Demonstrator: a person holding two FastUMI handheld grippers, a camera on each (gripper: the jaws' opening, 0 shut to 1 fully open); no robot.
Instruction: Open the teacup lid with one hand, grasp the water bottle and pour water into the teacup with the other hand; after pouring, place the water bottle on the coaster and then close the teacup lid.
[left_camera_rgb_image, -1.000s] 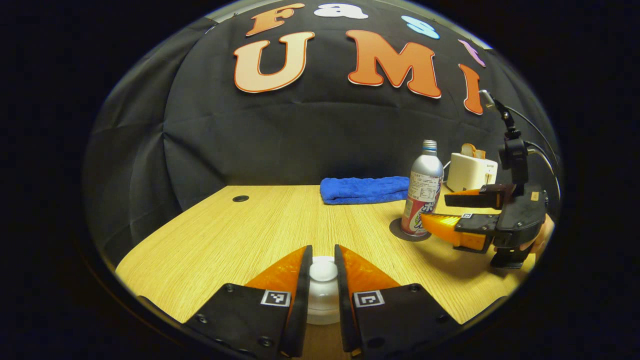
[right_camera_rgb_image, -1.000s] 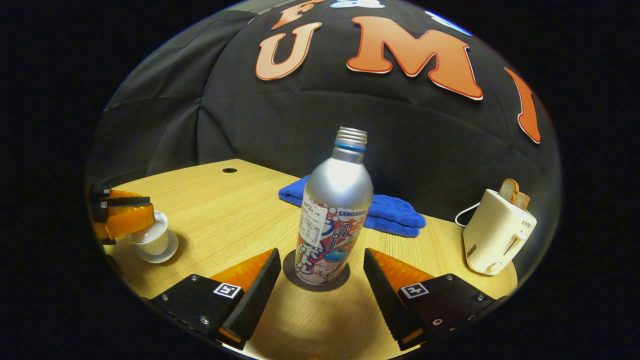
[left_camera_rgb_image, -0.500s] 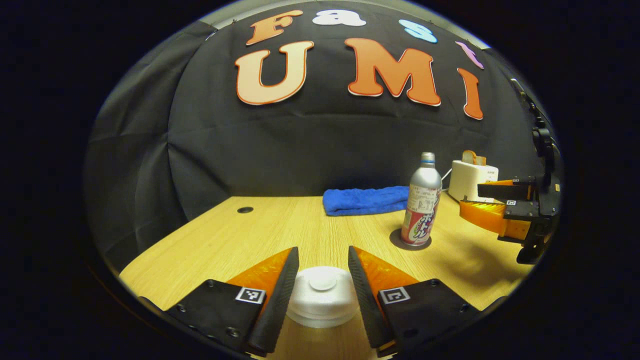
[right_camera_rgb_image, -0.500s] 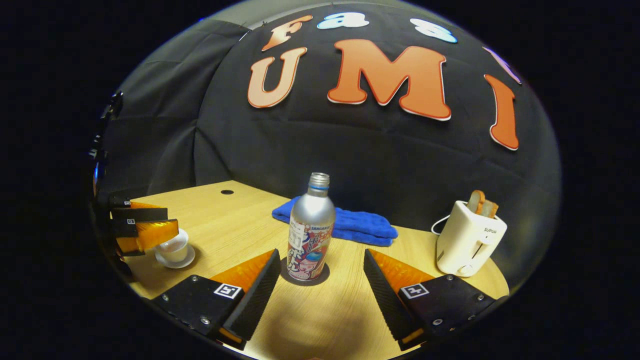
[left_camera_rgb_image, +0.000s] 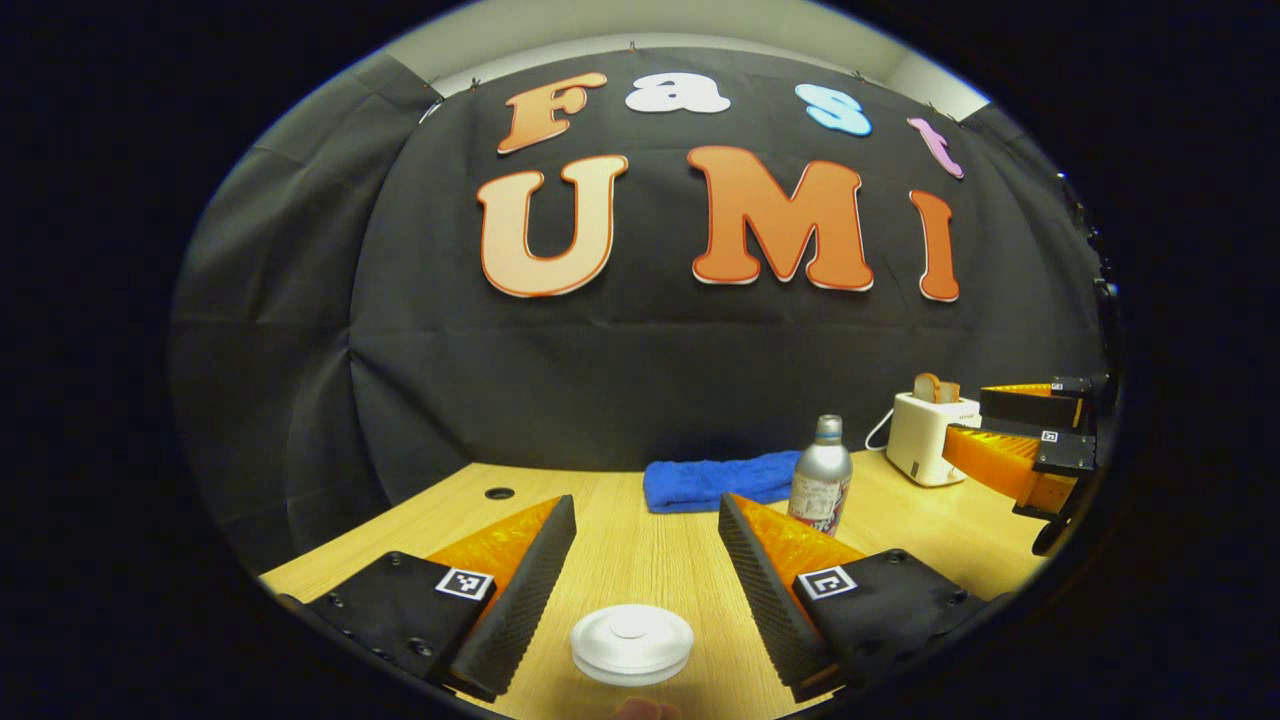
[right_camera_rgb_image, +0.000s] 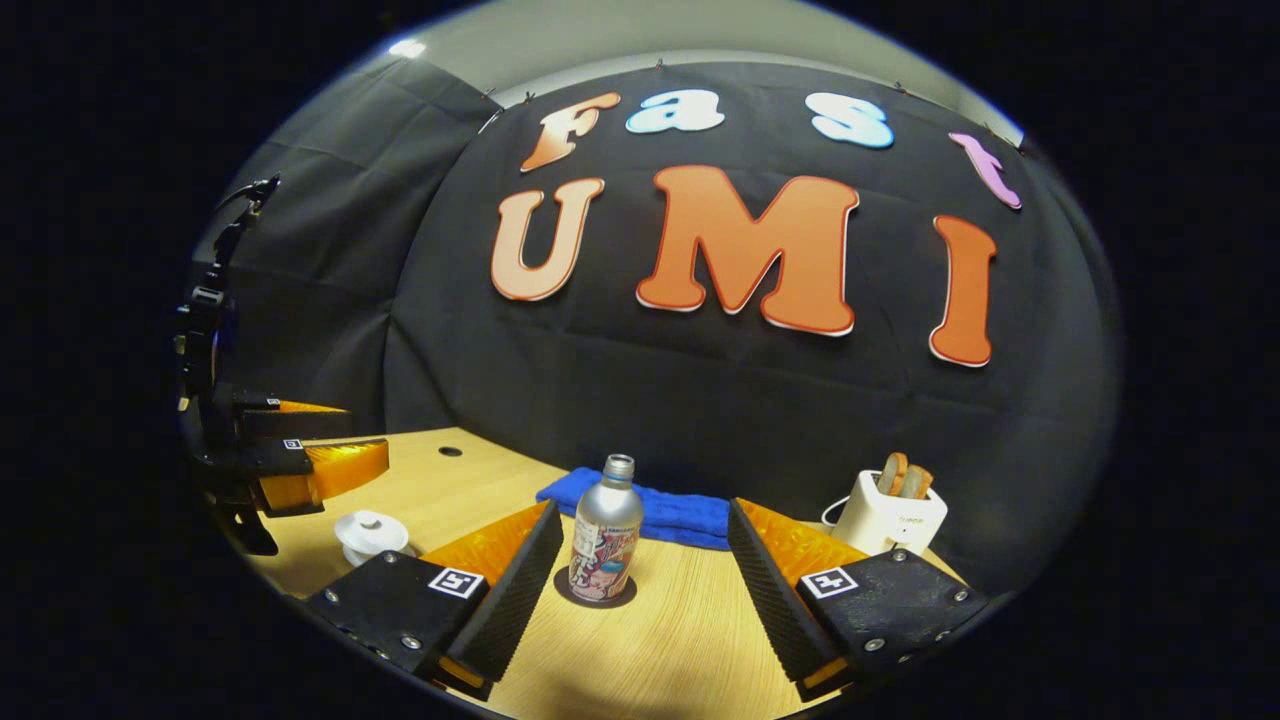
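While your left gripper (left_camera_rgb_image: 647, 535) hangs above the wooden table (left_camera_rgb_image: 650, 560) with its fingers spread wide and nothing between them, the lidded white teacup (left_camera_rgb_image: 631, 642) sits below the gap, touching neither finger, its lid (right_camera_rgb_image: 370, 523) on. Your right gripper (right_camera_rgb_image: 640, 545) is likewise spread and grips nothing; the silver water bottle (right_camera_rgb_image: 604, 541) stands upright on the dark round coaster (right_camera_rgb_image: 596, 598) beyond its fingertips, clear of both. Behind the bottle lies a folded blue towel (right_camera_rgb_image: 655, 514), and to the right a white toaster (right_camera_rgb_image: 888, 519) holds two slices of bread (right_camera_rgb_image: 900, 474). In the right gripper view, the teacup rests on its saucer just below your left gripper, at the table's left.
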